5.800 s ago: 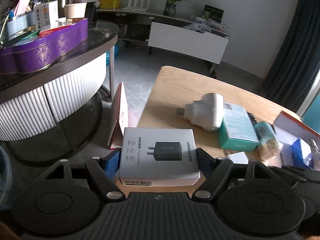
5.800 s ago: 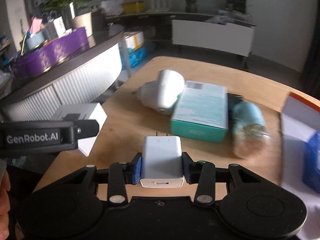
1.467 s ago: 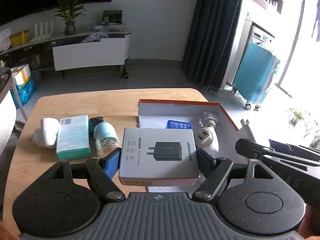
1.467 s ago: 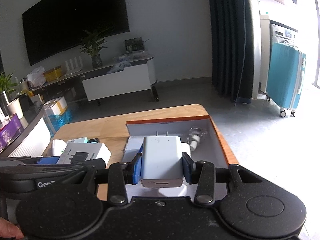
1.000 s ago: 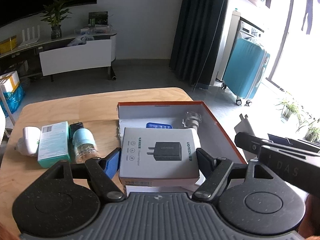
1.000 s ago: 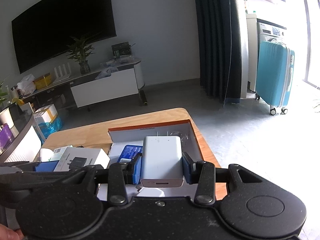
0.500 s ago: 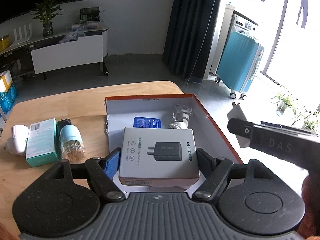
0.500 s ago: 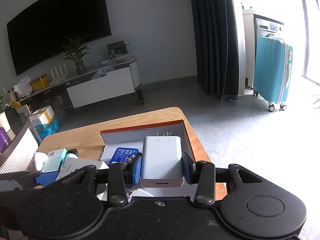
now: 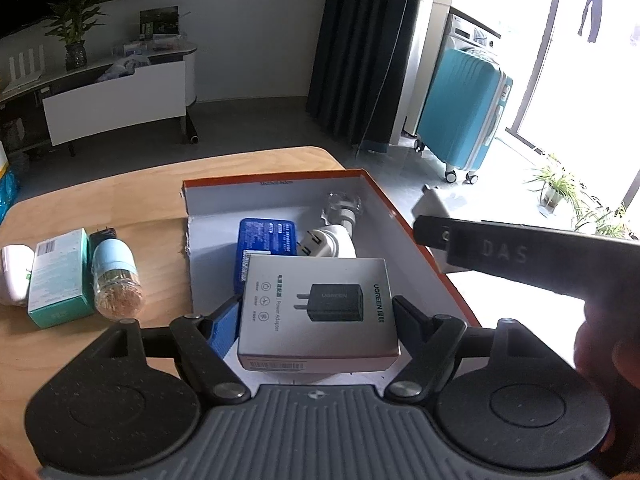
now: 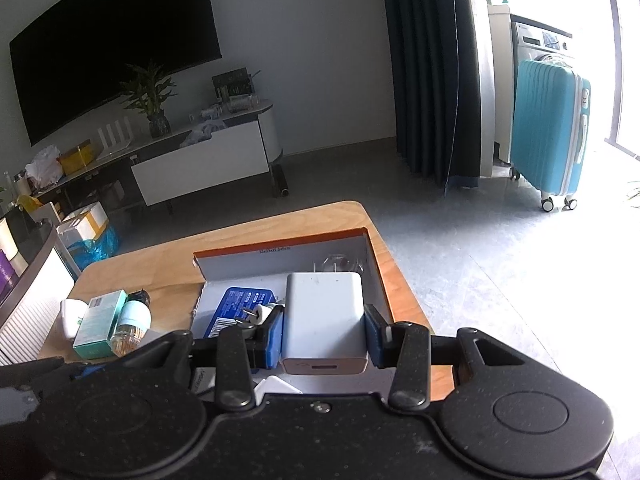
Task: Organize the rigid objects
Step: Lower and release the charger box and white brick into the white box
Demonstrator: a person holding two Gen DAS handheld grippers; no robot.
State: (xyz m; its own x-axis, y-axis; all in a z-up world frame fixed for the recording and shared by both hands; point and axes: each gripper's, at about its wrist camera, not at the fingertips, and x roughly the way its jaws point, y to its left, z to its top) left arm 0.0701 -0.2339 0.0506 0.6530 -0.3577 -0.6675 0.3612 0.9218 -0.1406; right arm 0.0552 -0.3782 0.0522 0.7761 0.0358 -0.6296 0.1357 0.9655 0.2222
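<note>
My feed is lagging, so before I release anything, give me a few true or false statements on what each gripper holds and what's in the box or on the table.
1. The left gripper holds the grey adapter box. True.
2. The right gripper is empty. False: its fingers clamp the white charger.
3. A blue pack lies inside the orange-rimmed box. True.
4. The teal carton is inside the orange-rimmed box. False: it lies on the wooden table beside the toothpick jar.

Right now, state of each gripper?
Left gripper: closed on the grey adapter box, over the orange-rimmed box.
Right gripper: closed on the white charger.
</note>
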